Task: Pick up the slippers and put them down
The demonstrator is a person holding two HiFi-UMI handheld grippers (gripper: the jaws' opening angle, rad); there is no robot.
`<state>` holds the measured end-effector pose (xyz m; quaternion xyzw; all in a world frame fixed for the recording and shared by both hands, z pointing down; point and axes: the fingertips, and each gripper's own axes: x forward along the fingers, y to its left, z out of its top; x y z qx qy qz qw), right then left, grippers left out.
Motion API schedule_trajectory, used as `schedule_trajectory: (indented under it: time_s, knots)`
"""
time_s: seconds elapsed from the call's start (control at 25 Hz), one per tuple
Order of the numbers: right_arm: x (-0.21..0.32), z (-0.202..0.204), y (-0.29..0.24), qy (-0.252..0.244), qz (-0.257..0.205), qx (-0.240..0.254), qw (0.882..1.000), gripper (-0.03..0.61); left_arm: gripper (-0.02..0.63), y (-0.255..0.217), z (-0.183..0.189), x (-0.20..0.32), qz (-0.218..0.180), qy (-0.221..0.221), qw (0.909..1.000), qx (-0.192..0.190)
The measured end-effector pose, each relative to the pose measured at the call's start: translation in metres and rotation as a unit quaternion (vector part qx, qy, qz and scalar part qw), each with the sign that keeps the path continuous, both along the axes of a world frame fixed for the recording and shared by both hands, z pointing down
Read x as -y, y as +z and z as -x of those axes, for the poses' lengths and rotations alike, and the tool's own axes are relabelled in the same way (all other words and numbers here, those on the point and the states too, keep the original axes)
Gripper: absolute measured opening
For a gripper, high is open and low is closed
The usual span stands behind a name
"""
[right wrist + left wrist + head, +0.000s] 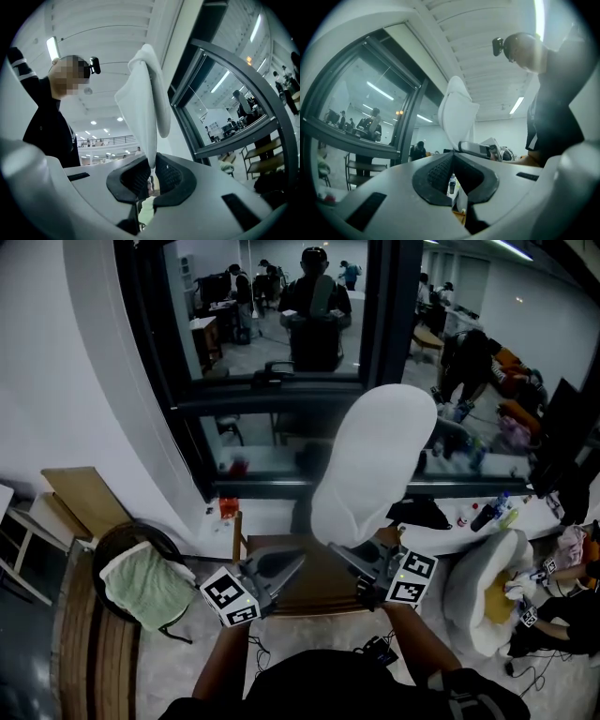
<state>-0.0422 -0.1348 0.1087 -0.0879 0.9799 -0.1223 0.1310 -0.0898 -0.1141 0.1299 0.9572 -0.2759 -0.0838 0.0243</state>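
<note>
White slipper [373, 465] pinched in right tool [152, 165]; marker cube [412, 579] black-white squares.

Grey left tool [296, 562] and right tool [337, 553] carry black-and-white marker cubes [232, 601].

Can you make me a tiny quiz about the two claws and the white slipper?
1. True or false: the left claw holds the white slipper.
2. What colour is the cloth at the head view's lower left? A green, B red, C blue.
3. Fill in: the slipper sticks ___ from the right claw, which is shut on it.
Key: 1 false, the left claw is shut and empty; 2 A; 3 up.
</note>
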Motion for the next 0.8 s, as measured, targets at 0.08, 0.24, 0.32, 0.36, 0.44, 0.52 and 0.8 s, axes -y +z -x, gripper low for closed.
schedule_trajectory:
  time_s: [0.08,0.24,0.32,0.36,0.44,0.52,0.8]
  knots:
    - [0.001,0.001,0.005,-0.003,0.006,-0.001,1.0,0.043,0.012,0.004,0.002,-0.001,0.004,-0.003,1.0,-0.002]
    - [0.001,0.001,0.024,-0.007,0.03,0.0,1.0,0.042,0.012,0.017,0.002,-0.007,0.017,-0.005,0.9998,-0.002]
    - [-0.002,0.0,0.037,-0.006,0.052,0.002,0.999,0.041,0.012,0.023,0.002,-0.015,0.028,-0.006,0.9996,-0.005]
    - [-0.004,0.001,0.044,-0.005,0.064,0.001,0.998,0.042,0.012,0.027,0.003,-0.019,0.038,-0.007,0.9992,-0.008]
    - [-0.005,0.001,0.06,-0.004,0.089,-0.002,0.996,0.042,0.012,0.037,0.004,-0.022,0.063,-0.013,0.9979,-0.014]
    - [0.002,0.0,0.075,-0.004,0.112,-0.002,0.994,0.043,0.012,0.049,0.006,-0.019,0.081,-0.02,0.9964,-0.016]
    - [0.014,-0.019,0.176,0.025,0.239,0.009,0.971,0.043,0.012,0.139,0.0,-0.02,0.165,-0.018,0.9861,-0.003]
